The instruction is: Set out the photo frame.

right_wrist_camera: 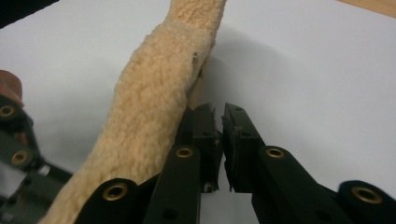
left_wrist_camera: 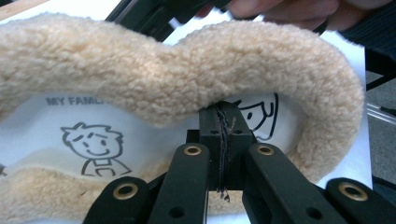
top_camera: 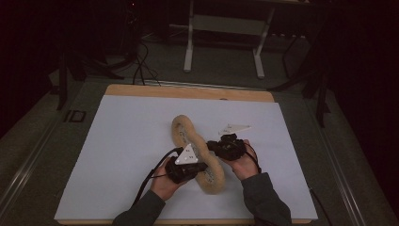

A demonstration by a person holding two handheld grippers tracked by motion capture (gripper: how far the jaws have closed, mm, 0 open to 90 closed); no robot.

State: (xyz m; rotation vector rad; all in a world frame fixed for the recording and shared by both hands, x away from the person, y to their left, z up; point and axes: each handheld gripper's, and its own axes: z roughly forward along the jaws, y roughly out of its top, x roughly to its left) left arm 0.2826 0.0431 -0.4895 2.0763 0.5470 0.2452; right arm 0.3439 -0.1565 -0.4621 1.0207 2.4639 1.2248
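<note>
While both tools work at one fluffy thing, the step in hand looks like gripping and shaping it: a tan fleece-rimmed insole (top_camera: 197, 153), pinched in at its waist, lies right of the middle of the white sheet (top_camera: 122, 155) on the surface, running from mid-sheet toward the near edge. Left tool (left_wrist_camera: 223, 140) has its jaws pressed together on the thin white inner sheet just under the fleece rim, at the narrow waist; in the high view it sits at the near-left side of the insole (top_camera: 190, 170). Right tool (right_wrist_camera: 219, 135) sits hard against the opposite, right flank of the fleece; jaws nearly together with a thin slit between, and nothing seems caught in them, though I cannot tell for sure. Next move, as I judge it, calls for the right tool to spread and take the fleece edge, with the left keeping its pinch so the soft piece does not slide. Readable print on the inner face: "MY FAMIL", cut off by the fleece, above cartoon figures (left_wrist_camera: 93, 149).
</note>
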